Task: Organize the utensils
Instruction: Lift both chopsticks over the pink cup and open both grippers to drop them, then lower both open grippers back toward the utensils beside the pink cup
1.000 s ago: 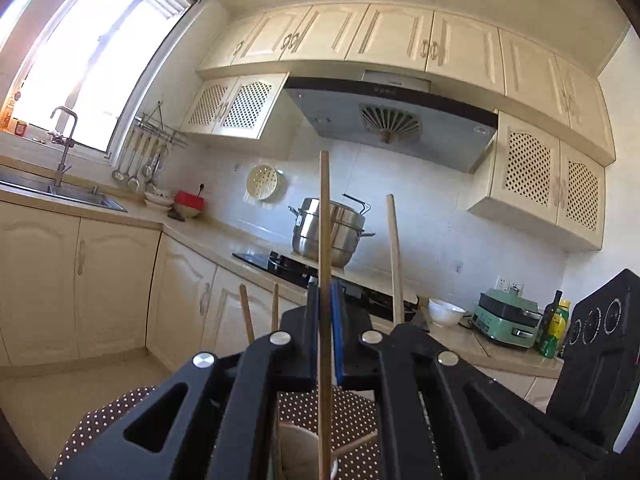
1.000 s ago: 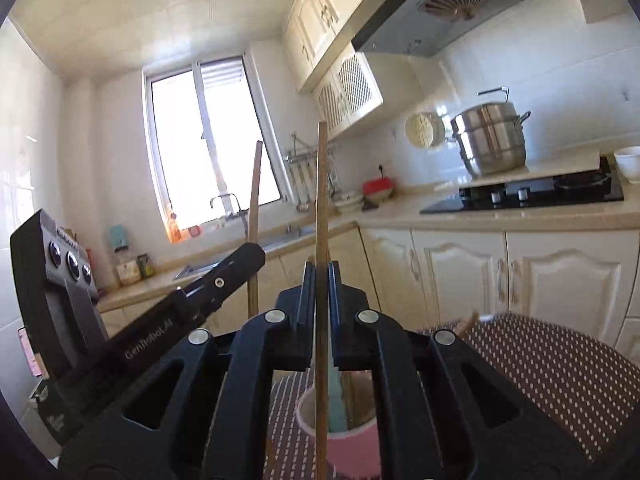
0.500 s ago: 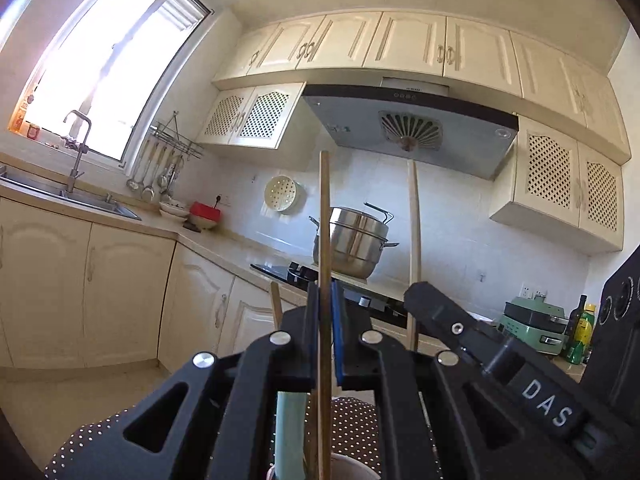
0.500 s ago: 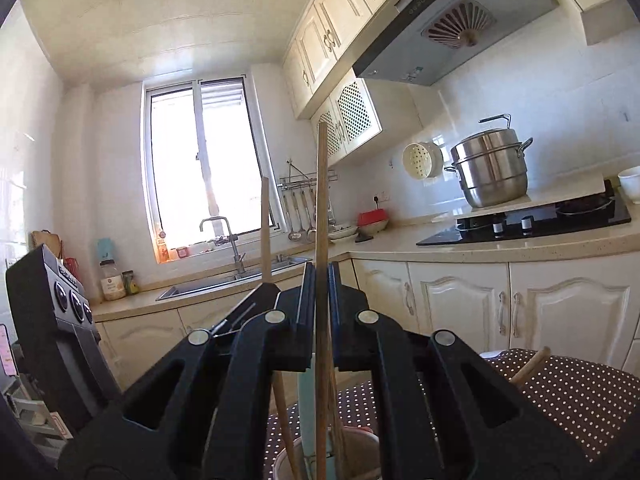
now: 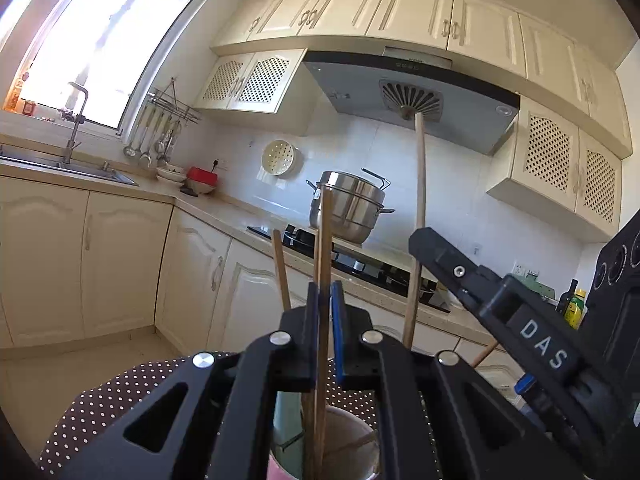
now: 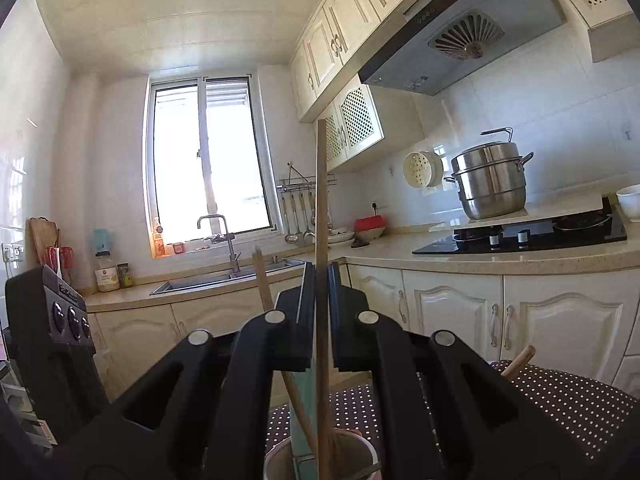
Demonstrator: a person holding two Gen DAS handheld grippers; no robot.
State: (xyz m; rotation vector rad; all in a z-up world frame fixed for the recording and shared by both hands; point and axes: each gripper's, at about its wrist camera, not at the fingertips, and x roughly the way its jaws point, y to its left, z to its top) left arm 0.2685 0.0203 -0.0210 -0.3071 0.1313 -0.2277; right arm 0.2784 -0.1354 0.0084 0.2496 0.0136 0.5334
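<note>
My left gripper (image 5: 325, 292) is shut on a wooden chopstick (image 5: 325, 240) that stands upright with its lower end in a pink cup (image 5: 352, 456). My right gripper (image 6: 321, 276) is shut on another wooden chopstick (image 6: 321, 200), also upright with its lower end in the same cup (image 6: 320, 460). The cup holds more chopsticks and a pale green utensil (image 6: 304, 408). The right gripper also shows in the left wrist view (image 5: 520, 320), close on the right, with its chopstick (image 5: 418, 184). The cup sits on a brown polka-dot cloth (image 5: 104, 400).
A loose chopstick (image 6: 518, 360) lies on the dotted cloth (image 6: 580, 404) to the right. Behind are cream kitchen cabinets, a sink (image 6: 224, 276), a stove (image 6: 540, 232) with a steel pot (image 6: 490, 184), and a range hood.
Both grippers have tilted up and lowered toward the cup. The left chopstick has slid down through the jaws, so less of it stands above them. The right gripper has moved further right of the left one.
</note>
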